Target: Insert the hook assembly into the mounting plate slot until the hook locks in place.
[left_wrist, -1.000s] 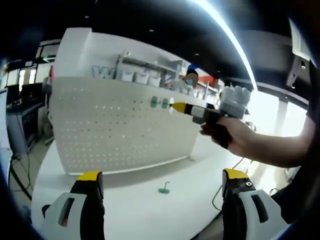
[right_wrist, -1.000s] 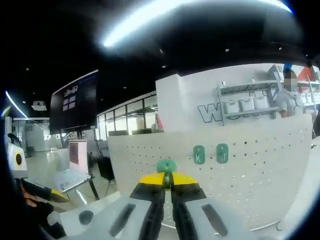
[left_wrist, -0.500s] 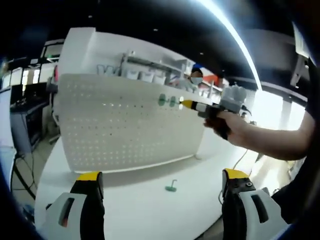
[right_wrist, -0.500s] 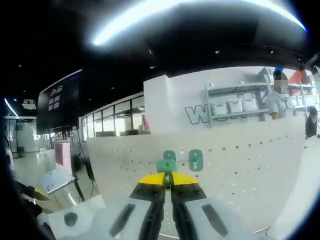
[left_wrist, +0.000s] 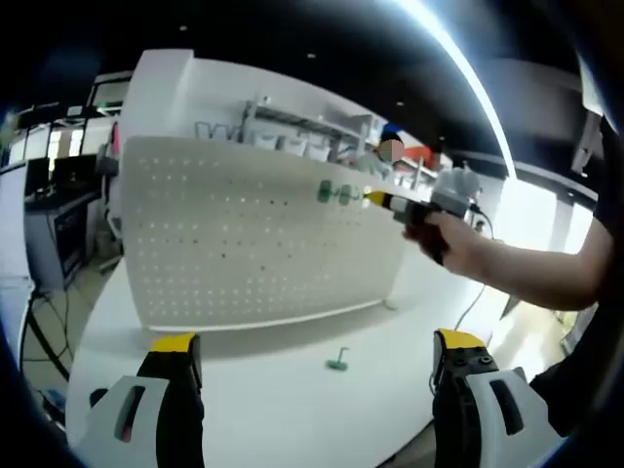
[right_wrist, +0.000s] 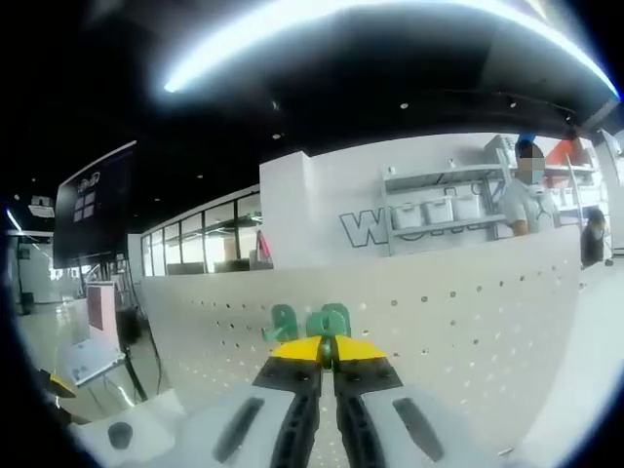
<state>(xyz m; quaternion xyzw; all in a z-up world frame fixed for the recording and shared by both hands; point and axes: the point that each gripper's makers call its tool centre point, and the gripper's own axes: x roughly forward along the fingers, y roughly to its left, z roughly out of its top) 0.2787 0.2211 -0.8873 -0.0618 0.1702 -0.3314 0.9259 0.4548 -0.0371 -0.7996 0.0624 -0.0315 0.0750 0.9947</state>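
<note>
In the left gripper view, the left gripper (left_wrist: 317,356) is spread wide and empty over the table (left_wrist: 253,409); a spare hook (left_wrist: 338,363) lies ahead between its jaws. Beyond stands the pegboard (left_wrist: 244,244). In the right gripper view, the right gripper (right_wrist: 327,353) pinches a green hook (right_wrist: 329,320), apparently at the pegboard (right_wrist: 439,331), beside a mounted hook (right_wrist: 283,322).

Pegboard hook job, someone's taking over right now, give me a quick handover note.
Right gripper: shut on a green hook, held up at the pegboard beside two green hooks already on it.
Left gripper: open, holding nothing, low over the table.
A spare hook lies on the table in front of the board.
Done: hook brought to the board.
Left: push it in until it locks; whether it is in a slot cannot be told.
</note>
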